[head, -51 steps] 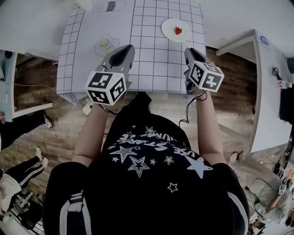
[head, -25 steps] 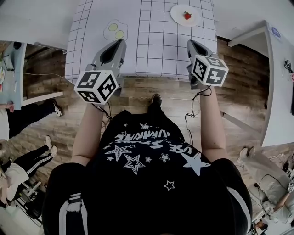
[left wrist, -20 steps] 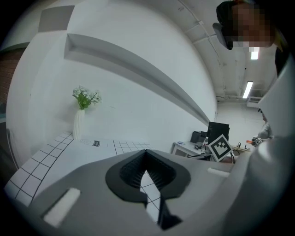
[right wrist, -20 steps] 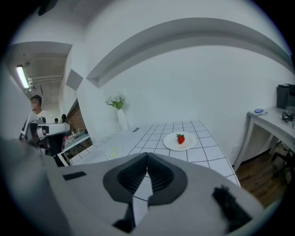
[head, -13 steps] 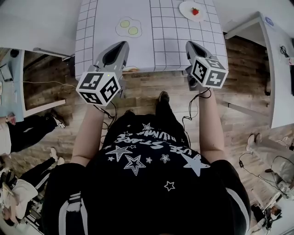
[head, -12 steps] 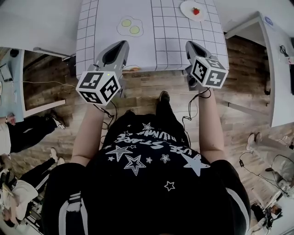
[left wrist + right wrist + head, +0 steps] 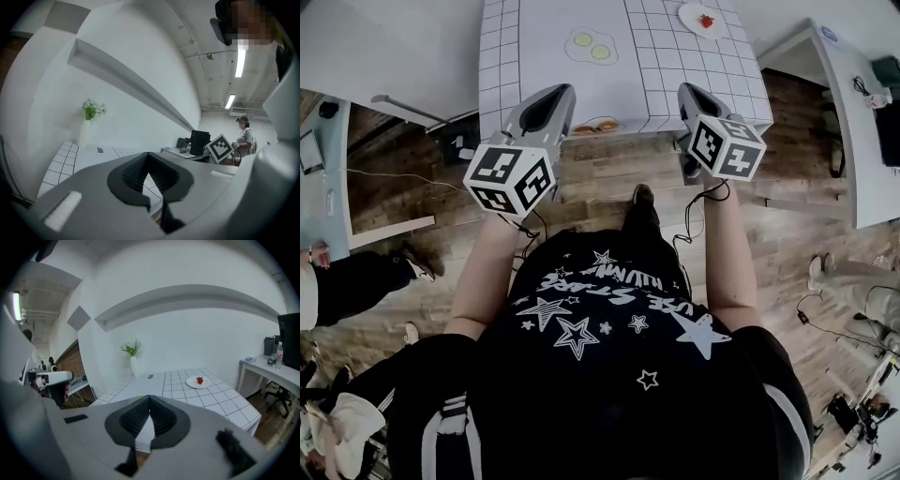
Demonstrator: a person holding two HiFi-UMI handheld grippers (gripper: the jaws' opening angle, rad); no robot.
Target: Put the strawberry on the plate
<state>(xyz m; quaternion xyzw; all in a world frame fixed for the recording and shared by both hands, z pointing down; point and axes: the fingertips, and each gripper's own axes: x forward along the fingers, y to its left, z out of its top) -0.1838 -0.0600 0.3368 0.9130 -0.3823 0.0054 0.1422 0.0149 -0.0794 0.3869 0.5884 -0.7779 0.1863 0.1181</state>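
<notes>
Red strawberry (image 7: 706,20) is sitting on the white plate (image 7: 686,17) at the far right corner of the tabletop (image 7: 675,84). I am holding the left tool (image 7: 149,159) and right tool (image 7: 149,401) clenched on nothing, short of the near edge, judging nothing is left to carry.

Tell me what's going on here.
A person stands back from the checked table with tongs in each hand. The left tongs and the right tongs are both shut and empty. The strawberry already sits on the white plate at the table's far right, so the job looks done.
</notes>
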